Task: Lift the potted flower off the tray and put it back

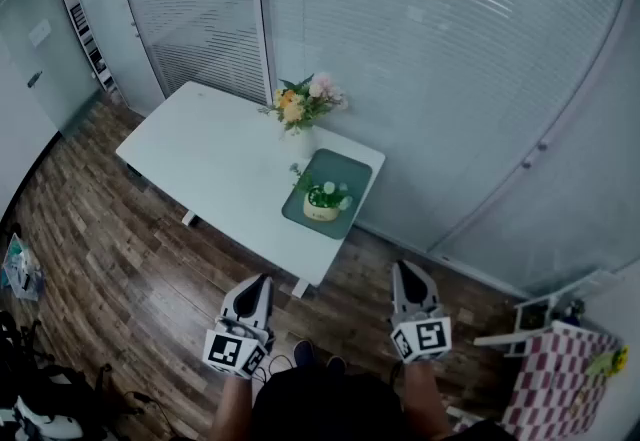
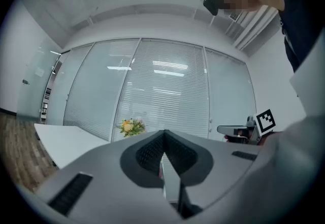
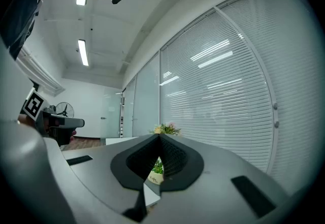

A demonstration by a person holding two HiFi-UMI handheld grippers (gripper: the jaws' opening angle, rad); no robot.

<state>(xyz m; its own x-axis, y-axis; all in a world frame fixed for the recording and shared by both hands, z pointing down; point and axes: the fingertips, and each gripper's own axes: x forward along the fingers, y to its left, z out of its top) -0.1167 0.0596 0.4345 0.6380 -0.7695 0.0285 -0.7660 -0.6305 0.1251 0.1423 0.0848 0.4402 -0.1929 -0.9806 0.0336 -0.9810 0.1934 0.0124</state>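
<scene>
The potted flower (image 1: pixel 323 200) sits on the green tray (image 1: pixel 352 172), toward the right end of the white surface (image 1: pixel 215 154) and well apart from both tools. Just beyond the tray, near the surface's far edge, a bouquet (image 1: pixel 303 107) stands in a white vase. Short of the surface, over the wooden floor (image 1: pixel 130 269), the two tools are held level, side by side and apart, pointing toward the tray. The left tool (image 1: pixel 262 281) has its jaws pressed together with nothing between them. The right tool (image 1: pixel 402 271) is likewise closed and empty. A forearm (image 1: pixel 232 407) trails back from the left one toward the person.
</scene>
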